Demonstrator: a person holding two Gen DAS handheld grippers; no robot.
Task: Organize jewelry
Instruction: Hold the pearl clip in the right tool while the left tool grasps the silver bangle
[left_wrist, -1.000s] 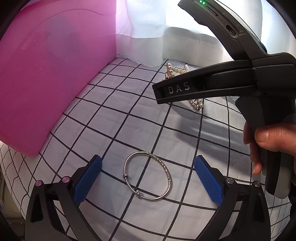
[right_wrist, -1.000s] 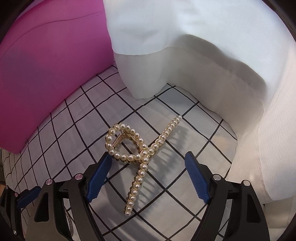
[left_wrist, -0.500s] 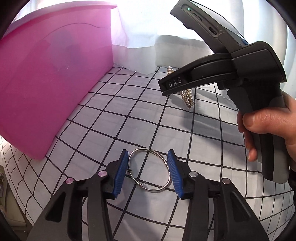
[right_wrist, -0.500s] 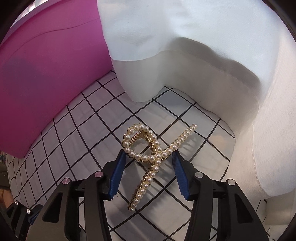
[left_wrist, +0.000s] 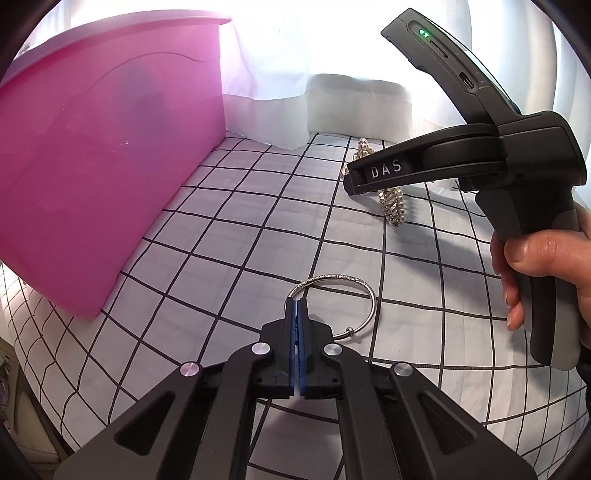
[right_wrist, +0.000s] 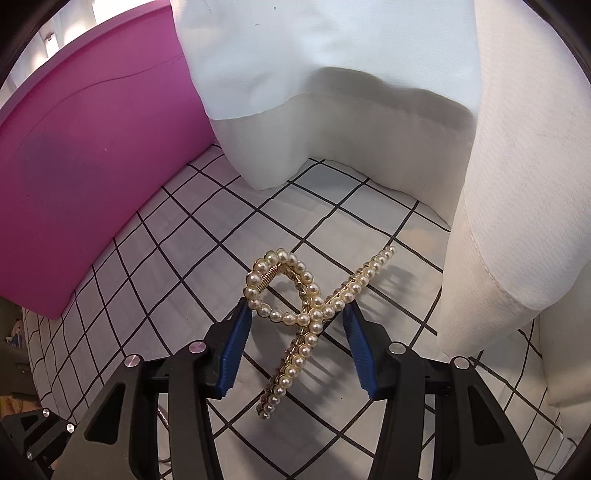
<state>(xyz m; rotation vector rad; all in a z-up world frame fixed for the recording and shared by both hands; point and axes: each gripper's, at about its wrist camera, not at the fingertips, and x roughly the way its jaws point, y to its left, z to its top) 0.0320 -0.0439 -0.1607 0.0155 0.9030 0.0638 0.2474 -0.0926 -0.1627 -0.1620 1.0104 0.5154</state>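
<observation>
A thin silver bangle (left_wrist: 364, 291) lies on the checked cloth (left_wrist: 229, 236), and my left gripper (left_wrist: 295, 304) is shut on its left rim, blue pads pinched together. The rest of the ring sticks out to the right of the jaws. A gold hair clip set with pearls (right_wrist: 314, 314) rests on the cloth with my right gripper (right_wrist: 295, 306) shut on it, one pad against the pearl loop and the other against the crossing arm. In the left wrist view the right gripper's black body (left_wrist: 461, 166), held by a hand (left_wrist: 539, 266), hides part of the clip (left_wrist: 391, 206).
A pink plastic box (left_wrist: 92, 166) stands on the left, its wall (right_wrist: 81, 177) curving close behind the clip. White curtain fabric (right_wrist: 369, 129) hangs down at the back and right, folds resting on the cloth.
My left jaws went from wide apart around the bangle to pinched on its left rim. The right jaws narrowed onto the pearl clip and the gripper shifted slightly.
</observation>
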